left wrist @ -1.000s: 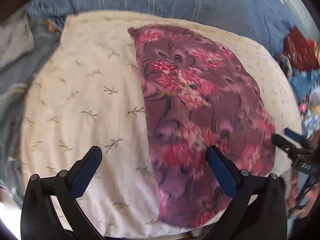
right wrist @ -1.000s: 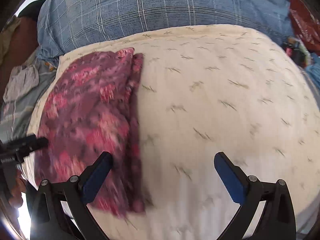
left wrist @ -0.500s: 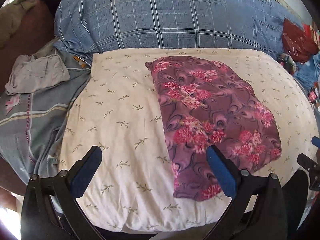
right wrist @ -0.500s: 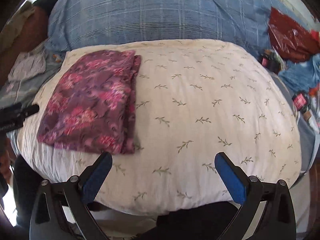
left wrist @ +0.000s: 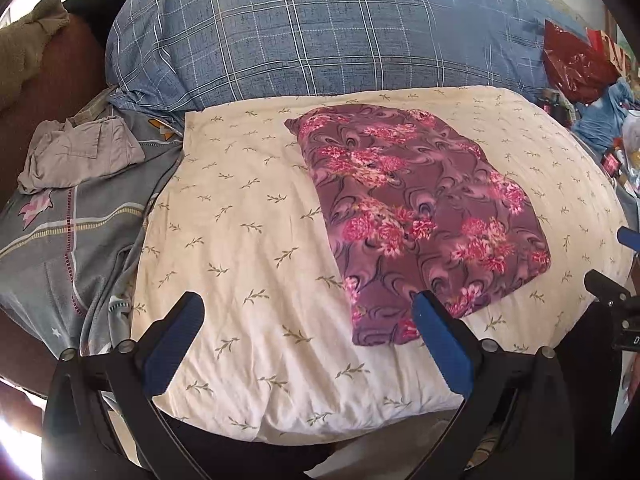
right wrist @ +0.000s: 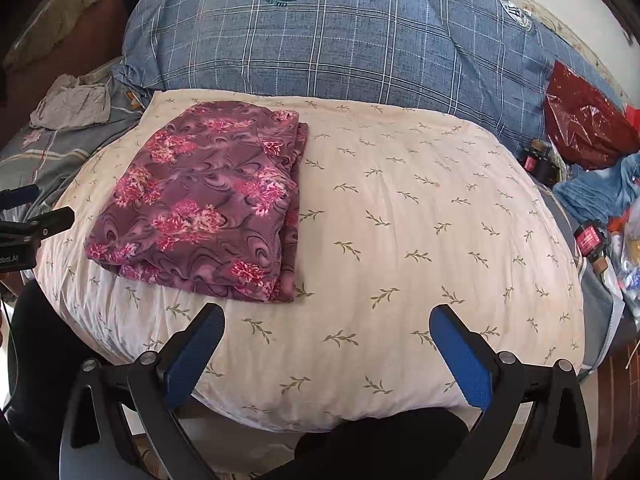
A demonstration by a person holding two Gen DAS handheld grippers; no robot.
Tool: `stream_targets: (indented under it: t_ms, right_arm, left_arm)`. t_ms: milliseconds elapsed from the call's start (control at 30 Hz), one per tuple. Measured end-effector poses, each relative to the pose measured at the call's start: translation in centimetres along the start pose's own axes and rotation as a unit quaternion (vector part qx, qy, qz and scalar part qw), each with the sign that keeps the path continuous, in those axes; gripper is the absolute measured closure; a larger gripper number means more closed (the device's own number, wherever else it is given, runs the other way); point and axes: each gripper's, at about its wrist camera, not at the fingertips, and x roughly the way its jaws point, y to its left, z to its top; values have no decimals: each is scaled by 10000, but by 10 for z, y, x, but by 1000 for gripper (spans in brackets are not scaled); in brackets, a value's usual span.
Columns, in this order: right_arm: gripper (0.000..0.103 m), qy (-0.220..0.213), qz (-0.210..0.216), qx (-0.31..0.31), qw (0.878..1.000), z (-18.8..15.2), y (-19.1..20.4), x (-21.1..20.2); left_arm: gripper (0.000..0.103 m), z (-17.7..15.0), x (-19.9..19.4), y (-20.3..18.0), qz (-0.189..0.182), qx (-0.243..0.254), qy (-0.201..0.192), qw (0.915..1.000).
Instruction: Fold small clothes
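A purple floral garment [left wrist: 416,216] lies folded into a flat rectangle on a cream leaf-print pillow [left wrist: 248,240]. In the right wrist view the garment [right wrist: 204,200] sits on the pillow's [right wrist: 420,240] left half, with stacked folded edges along its right side. My left gripper [left wrist: 308,332] is open and empty, held back above the pillow's near edge. My right gripper [right wrist: 328,344] is open and empty, also held back at the near edge. Each gripper shows at the edge of the other's view: the right one [left wrist: 618,280] and the left one [right wrist: 28,212].
A blue plaid pillow [left wrist: 320,36] lies behind the cream one. A grey cloth [left wrist: 80,152] sits on grey bedding [left wrist: 60,240] at the left. A red plastic bag [right wrist: 588,120], blue cloth [right wrist: 600,188] and small jars [right wrist: 588,240] lie at the right.
Both grippers have pulled back and up from the garment, so the whole pillow and the bedding around it now show. The folded garment has stayed in place.
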Motion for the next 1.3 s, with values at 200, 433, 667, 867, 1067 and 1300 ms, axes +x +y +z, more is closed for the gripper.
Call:
stream_targets:
  t_ms: [200, 433, 667, 867, 1067, 1300]
  right_arm:
    - [0, 161, -90, -156, 9997, 1, 7, 6]
    - [0, 229, -60, 78, 9997, 7, 4, 10]
    - [0, 317, -147, 38, 9994, 3, 4, 12]
    - [0, 365, -139, 74, 9992, 2, 1, 14]
    - [0, 335, -140, 132, 9993, 4, -1, 17]
    - [0, 416, -124, 75, 9990, 5, 6, 25]
  left_arm:
    - [0, -3, 1, 9, -59, -109, 154, 9998]
    - [0, -4, -2, 13, -368, -229, 176, 9989]
    - [0, -4, -1, -3, -643, -69, 208, 9977]
    - [0, -7, 2, -10, -723, -85, 291, 9969]
    - [0, -9, 7, -9, -773, -145, 402, 9961]
    - [0, -15, 8, -11, -717, -36, 432, 9965]
